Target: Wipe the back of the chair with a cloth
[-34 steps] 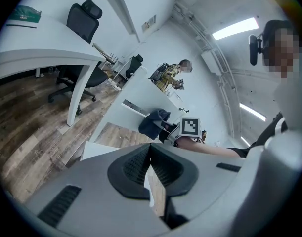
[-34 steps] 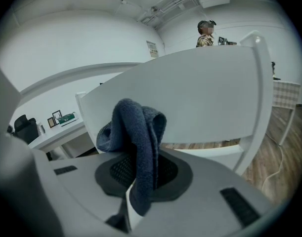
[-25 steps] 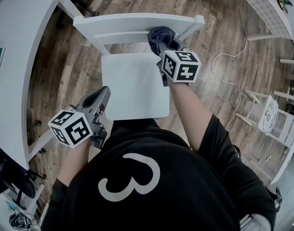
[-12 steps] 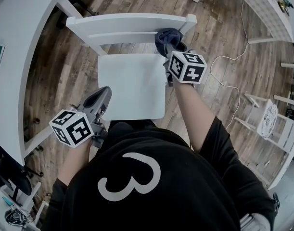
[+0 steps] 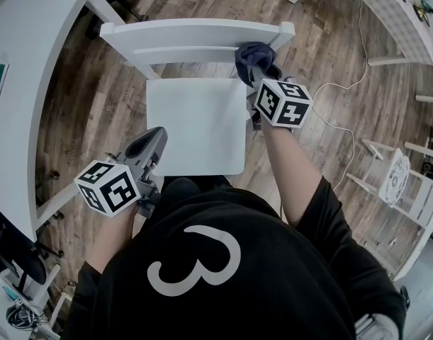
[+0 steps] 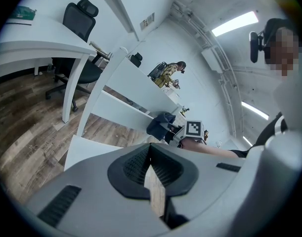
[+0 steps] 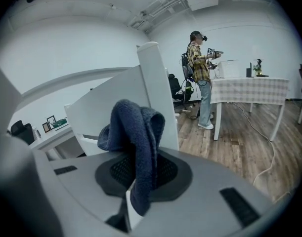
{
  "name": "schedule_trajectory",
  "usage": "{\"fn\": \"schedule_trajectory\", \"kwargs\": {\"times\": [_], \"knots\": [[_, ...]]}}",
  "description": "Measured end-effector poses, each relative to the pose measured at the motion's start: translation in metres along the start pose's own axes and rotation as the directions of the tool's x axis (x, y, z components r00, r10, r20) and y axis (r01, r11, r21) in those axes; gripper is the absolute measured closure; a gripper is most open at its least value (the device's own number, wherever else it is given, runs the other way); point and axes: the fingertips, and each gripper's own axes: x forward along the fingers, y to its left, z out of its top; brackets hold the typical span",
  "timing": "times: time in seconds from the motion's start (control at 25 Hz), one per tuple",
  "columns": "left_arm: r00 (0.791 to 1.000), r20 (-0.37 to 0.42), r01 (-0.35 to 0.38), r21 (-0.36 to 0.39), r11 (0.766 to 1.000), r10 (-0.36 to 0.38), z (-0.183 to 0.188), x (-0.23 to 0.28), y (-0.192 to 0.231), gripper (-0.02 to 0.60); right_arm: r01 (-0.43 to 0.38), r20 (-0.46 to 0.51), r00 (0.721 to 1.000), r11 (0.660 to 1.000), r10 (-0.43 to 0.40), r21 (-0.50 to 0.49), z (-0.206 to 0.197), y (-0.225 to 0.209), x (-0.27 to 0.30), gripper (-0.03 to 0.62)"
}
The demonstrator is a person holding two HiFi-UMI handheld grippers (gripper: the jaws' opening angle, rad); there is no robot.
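Blue-grey cloth (image 7: 136,132) is clamped between the fingers (image 7: 173,174) of the right gripper (image 5: 261,76). It is bunched against the right end of the white chair back (image 5: 188,31), beside the post. On the left gripper (image 6: 151,168) the fingers are pressed together, empty, by the front left corner of the seat (image 5: 195,126).

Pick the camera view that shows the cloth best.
The right gripper view: the dark blue cloth fills the centre, clamped in the right gripper, in front of the chair back. The head view shows a small bunch; the left gripper view, a distant lump.
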Motion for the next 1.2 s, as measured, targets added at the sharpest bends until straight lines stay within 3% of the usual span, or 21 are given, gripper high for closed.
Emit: {"fn": "schedule_trajectory", "kwargs": {"times": [0.28,0.88,1.2], "knots": [[1.000,-0.012,0.019,-0.004,1.000,-0.019,0.009,-0.001,0.011,0.568,-0.062,0.032,0.998,0.998,0.061,0.026,0.002,0.026,-0.010,0.542],[1.000,-0.020,0.005,-0.007,1.000,-0.005,0.038,-0.056,0.079,0.568,-0.219,-0.027,0.975,0.976,0.219,-0.006,-0.036,0.172,0.024,0.542],[0.999,-0.020,-0.029,-0.037,0.999,0.028,0.036,-0.088,0.124,0.568,-0.240,-0.054,0.969,0.971,0.240,-0.003,-0.051,0.223,0.062,0.542]]}}
